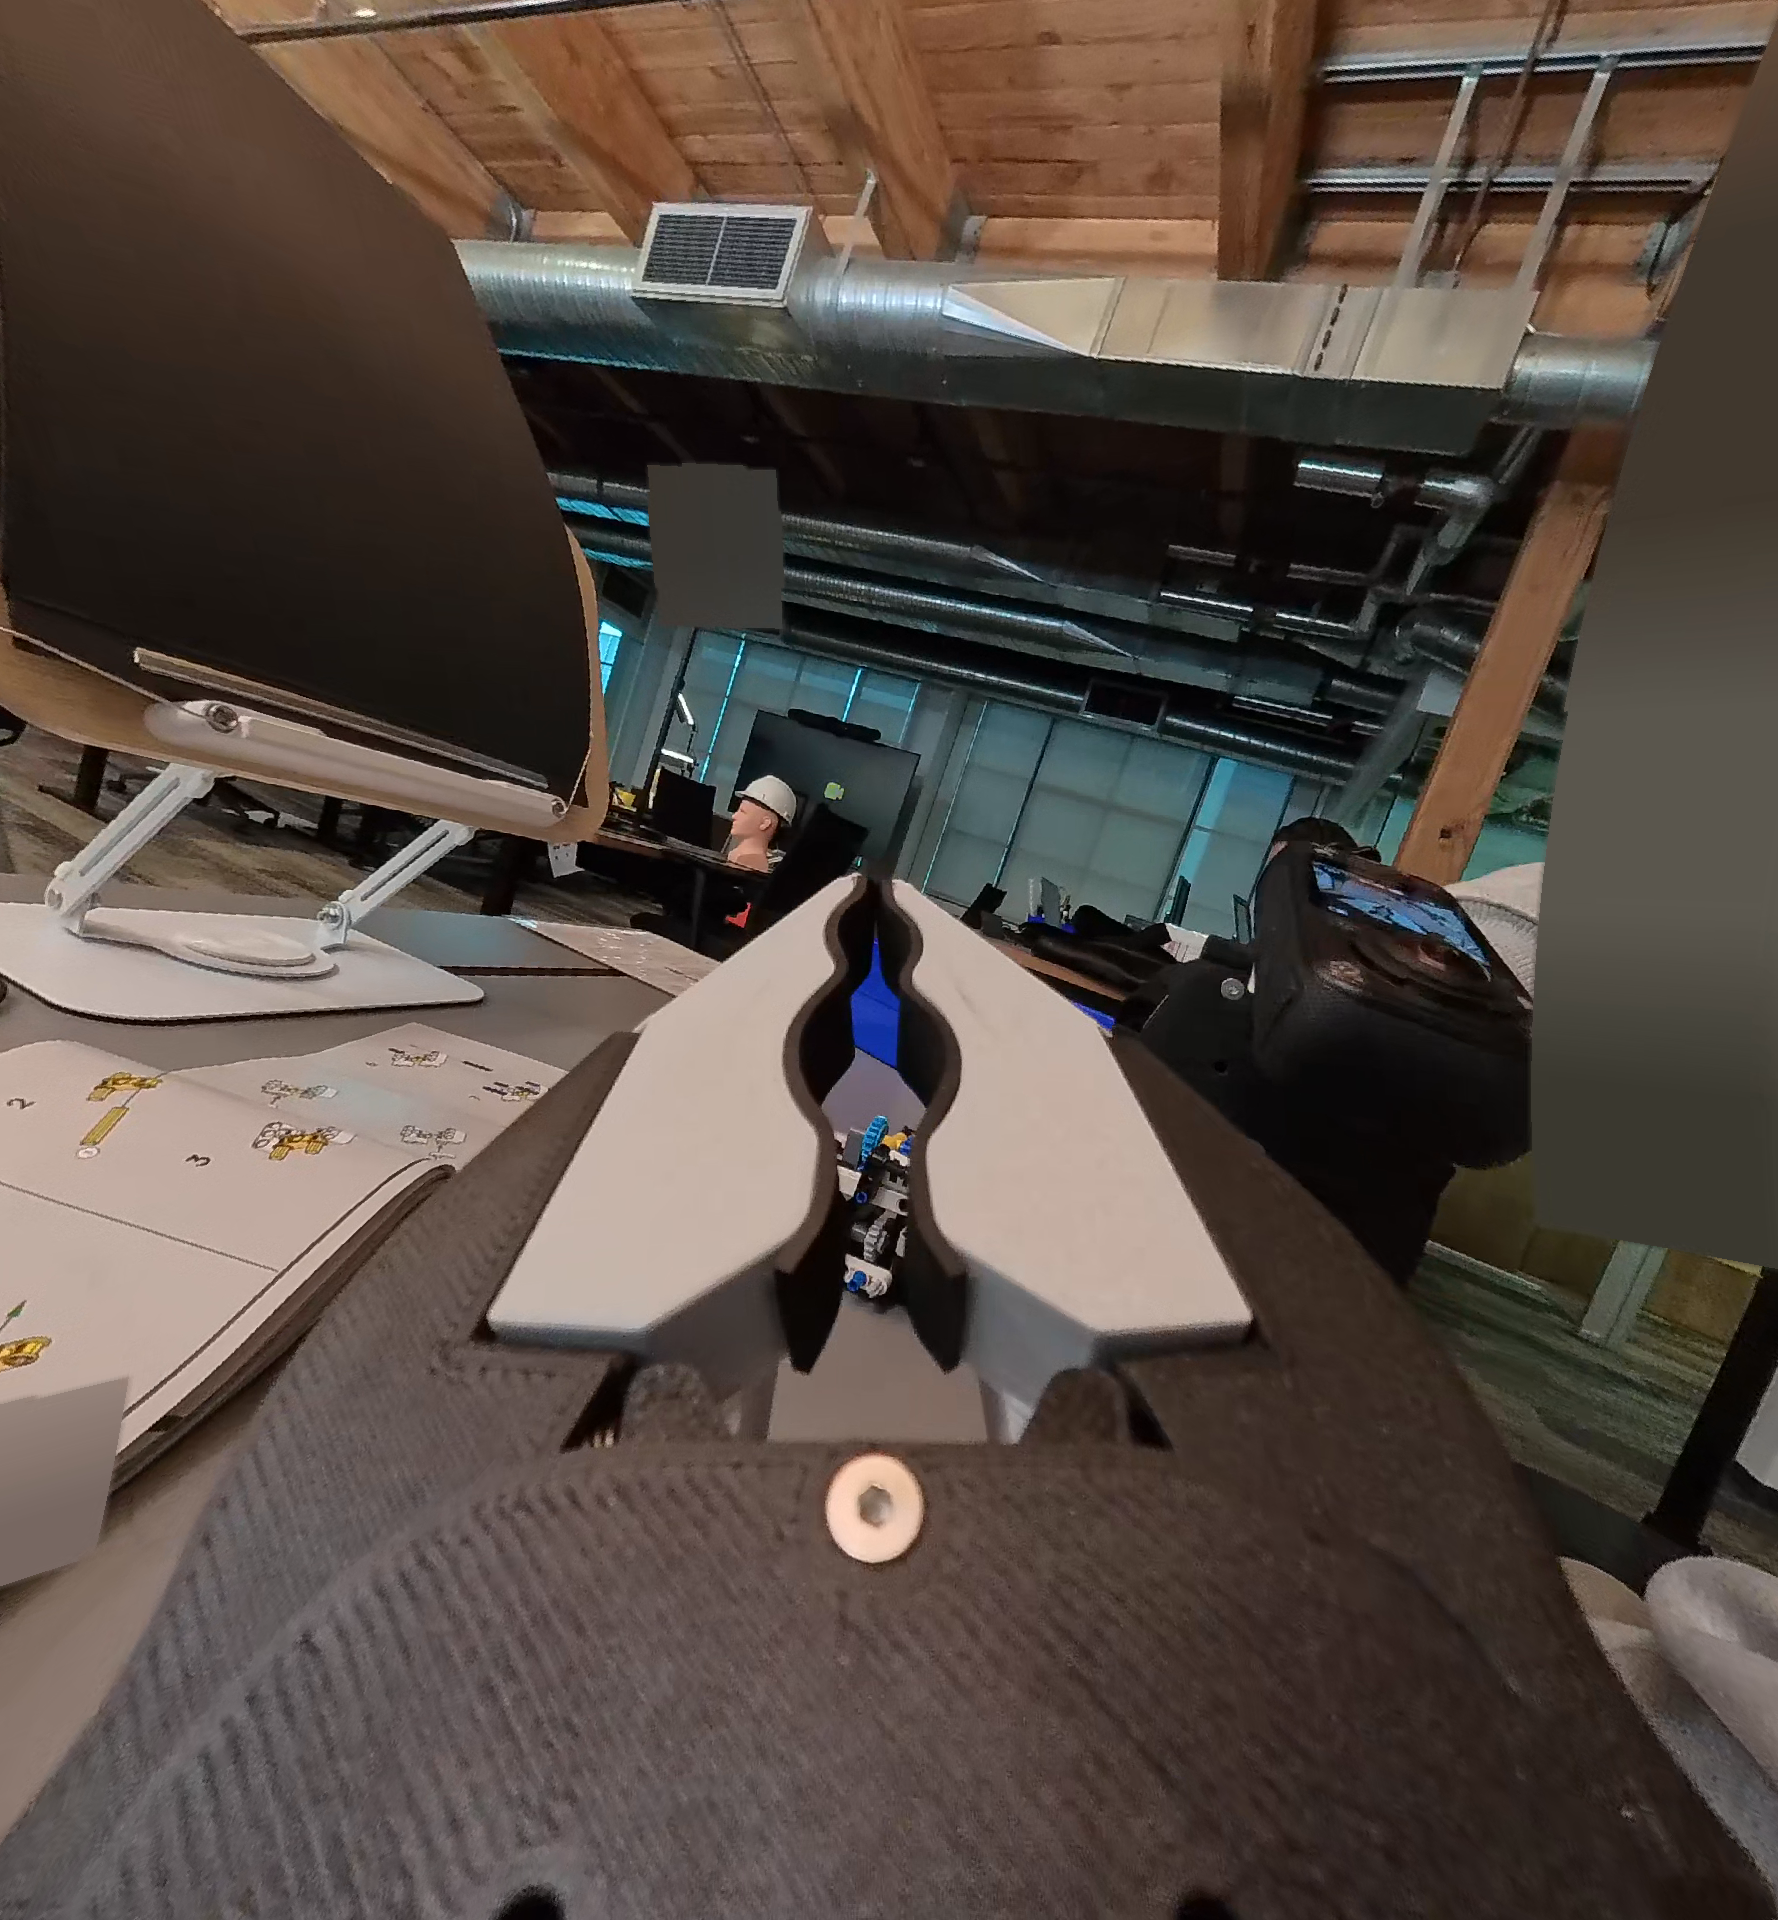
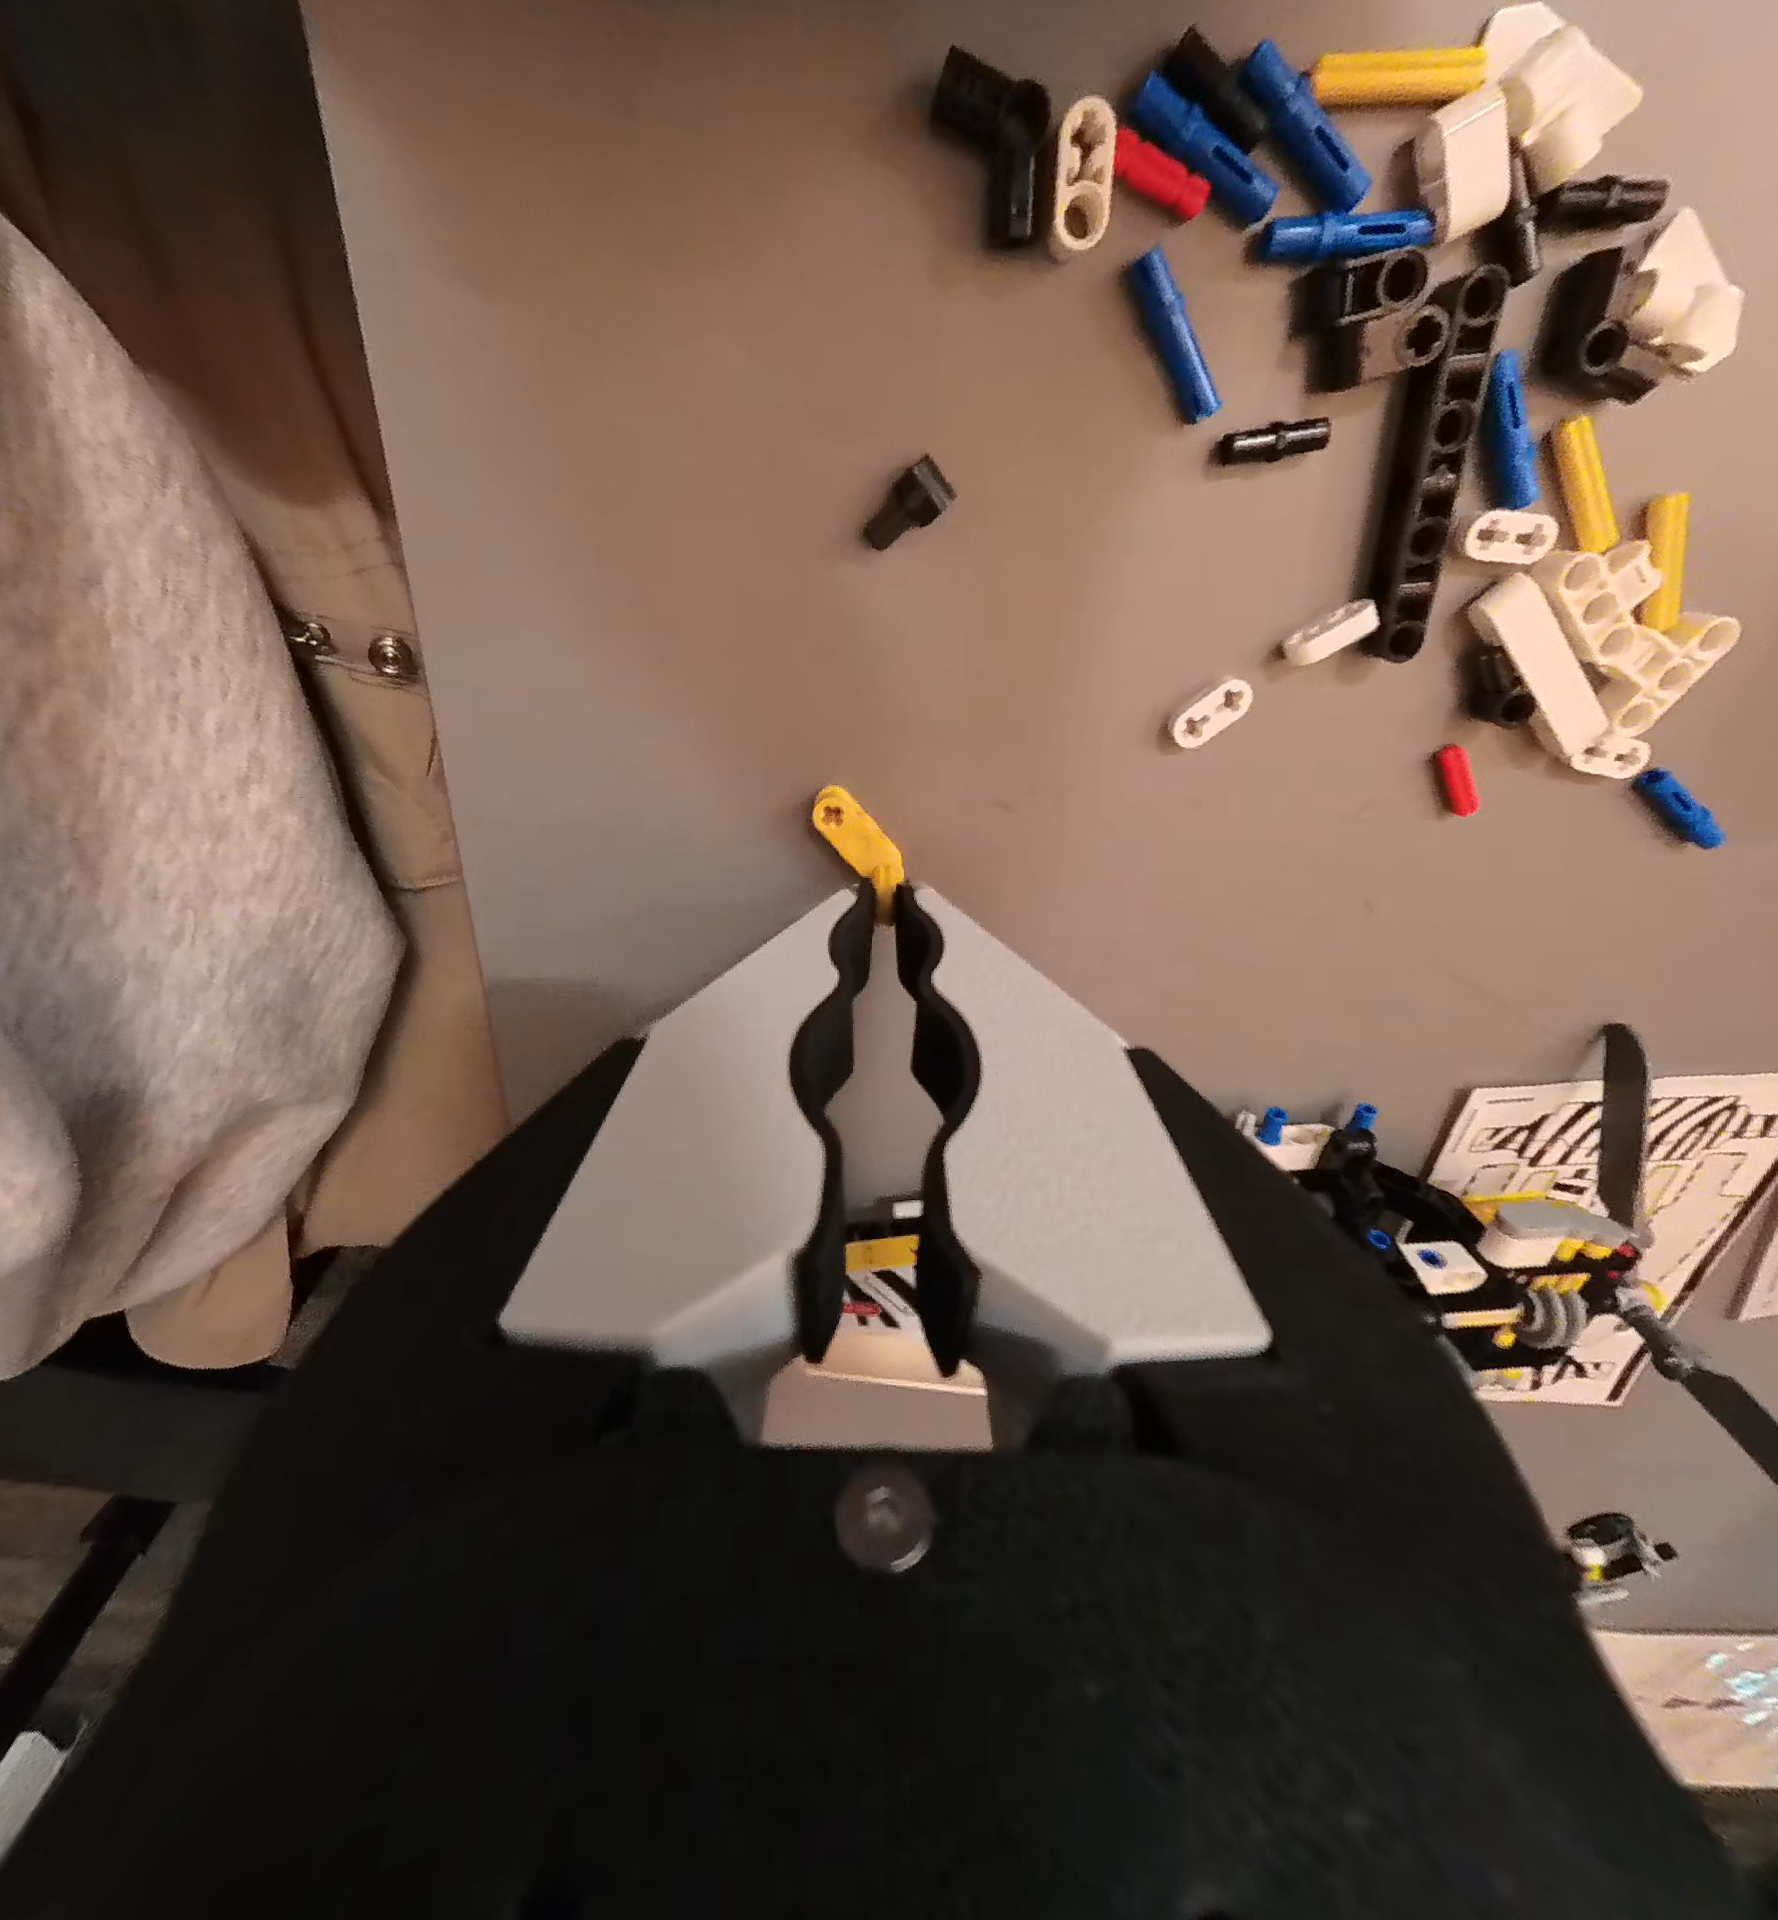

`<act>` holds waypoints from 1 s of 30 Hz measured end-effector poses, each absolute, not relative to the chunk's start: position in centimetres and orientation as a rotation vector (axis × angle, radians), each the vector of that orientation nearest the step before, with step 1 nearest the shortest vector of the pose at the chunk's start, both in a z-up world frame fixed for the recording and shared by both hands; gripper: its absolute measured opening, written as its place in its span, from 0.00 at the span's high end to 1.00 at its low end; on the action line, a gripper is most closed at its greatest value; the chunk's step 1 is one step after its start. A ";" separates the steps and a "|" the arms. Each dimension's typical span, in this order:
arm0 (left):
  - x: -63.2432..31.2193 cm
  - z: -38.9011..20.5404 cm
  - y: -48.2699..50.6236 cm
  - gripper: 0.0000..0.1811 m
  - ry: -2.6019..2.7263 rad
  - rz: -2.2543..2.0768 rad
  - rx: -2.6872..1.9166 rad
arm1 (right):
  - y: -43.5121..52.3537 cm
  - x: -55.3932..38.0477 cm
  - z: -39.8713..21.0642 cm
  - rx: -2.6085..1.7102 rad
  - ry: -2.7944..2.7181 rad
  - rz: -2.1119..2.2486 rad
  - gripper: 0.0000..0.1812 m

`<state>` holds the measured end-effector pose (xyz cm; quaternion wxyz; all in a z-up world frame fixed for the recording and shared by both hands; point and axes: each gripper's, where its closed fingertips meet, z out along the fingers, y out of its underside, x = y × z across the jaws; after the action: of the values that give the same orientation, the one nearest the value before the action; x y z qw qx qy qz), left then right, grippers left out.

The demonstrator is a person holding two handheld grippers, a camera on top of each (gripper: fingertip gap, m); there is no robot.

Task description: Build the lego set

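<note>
The right wrist view looks down on the grey desk (image 2: 656,520). The right tongs (image 2: 885,899) are clamped on a small yellow plastic lego liftarm with a cross-shaped hole at its far end (image 2: 854,831), which sticks out beyond the tips, up and to the left. A loose scatter of blue, black, white, yellow and red lego pins, beams and connectors (image 2: 1436,343) lies on the desk at the upper right, well apart from the tongs. One small black connector piece (image 2: 908,501) lies alone, between the scatter and the tongs. At the lower right a partly built black, yellow and white lego model (image 2: 1467,1247) rests on a printed sticker sheet (image 2: 1695,1132). A person's light grey sleeve (image 2: 85,779) fills the left edge.

The left wrist view shows none of the loose parts. Its left tongs (image 1: 874,885) are pressed together at the tips with nothing seen between them. Through the gap lower between the fingers, a bit of lego build with a blue gear (image 1: 877,1174) is visible. To the left an open instruction booklet (image 1: 189,1164) lies on the desk, and behind it a dark screen on a white folding stand (image 1: 272,395) stands upright. The other gripper with its black camera (image 1: 1384,966) shows at the right.
</note>
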<state>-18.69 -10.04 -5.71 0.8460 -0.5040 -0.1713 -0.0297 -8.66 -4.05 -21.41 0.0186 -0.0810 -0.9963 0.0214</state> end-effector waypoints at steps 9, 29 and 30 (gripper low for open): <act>-18.7 -5.7 -10.0 1.00 -0.367 -0.076 -1.060 | -4.1 -8.7 -21.5 -0.193 -3.129 0.089 0.99; -19.7 -5.7 -11.0 1.00 -0.419 -0.099 -1.012 | -3.6 -8.9 -22.0 -0.241 -3.074 0.189 0.95; -19.9 -5.7 -11.3 1.00 -0.427 -0.094 -1.003 | -3.6 -8.9 -21.7 -0.250 -3.068 0.199 0.91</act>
<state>-19.88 -11.32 -5.66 0.8541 -0.4767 -0.2031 -0.0446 -8.93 -3.56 -21.72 0.0283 -0.0810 -0.9942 0.0646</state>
